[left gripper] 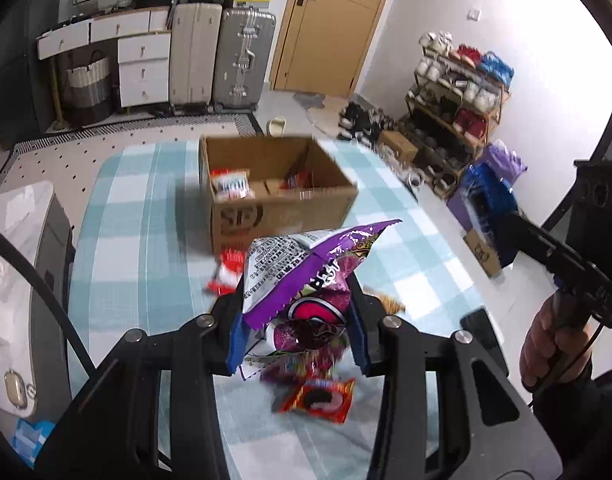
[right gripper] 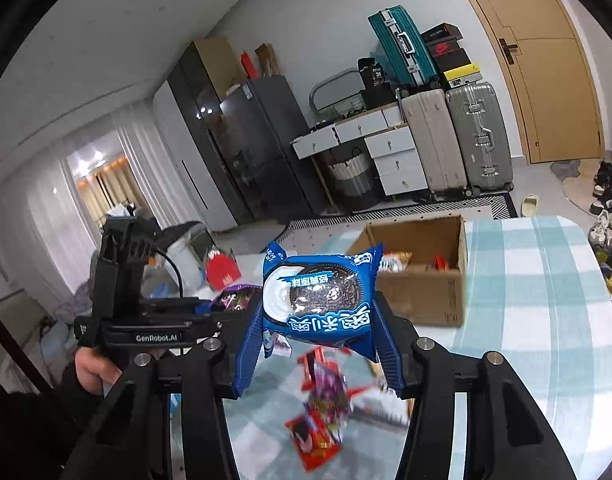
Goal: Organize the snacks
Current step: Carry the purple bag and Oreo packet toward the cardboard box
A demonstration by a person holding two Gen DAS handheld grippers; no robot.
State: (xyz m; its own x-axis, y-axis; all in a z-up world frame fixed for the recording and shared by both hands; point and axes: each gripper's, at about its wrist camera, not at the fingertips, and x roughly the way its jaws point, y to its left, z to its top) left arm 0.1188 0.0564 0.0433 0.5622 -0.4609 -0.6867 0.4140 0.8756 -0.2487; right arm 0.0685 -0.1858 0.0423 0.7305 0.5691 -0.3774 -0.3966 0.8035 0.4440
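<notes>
My left gripper [left gripper: 298, 340] is shut on a purple snack bag [left gripper: 306, 280], held above the checked tablecloth [left gripper: 138, 240]. My right gripper [right gripper: 318, 340] is shut on a blue cookie packet [right gripper: 322, 296] showing a dark sandwich cookie. An open cardboard box [left gripper: 274, 192] with a few snacks inside stands on the table beyond both grippers; the right wrist view shows the same box [right gripper: 422, 276] at right of the packet. Loose red and orange snack packets [left gripper: 318, 396] lie on the cloth under the grippers, and those packets [right gripper: 318, 412] appear blurred in the right wrist view.
The right gripper's handle and the hand on it [left gripper: 554, 340] show at right. The left gripper's body [right gripper: 146, 320] shows at left. Suitcases [left gripper: 222, 56], white drawers [left gripper: 142, 68], a door [left gripper: 330, 24] and a shoe rack [left gripper: 454, 96] line the room's far side.
</notes>
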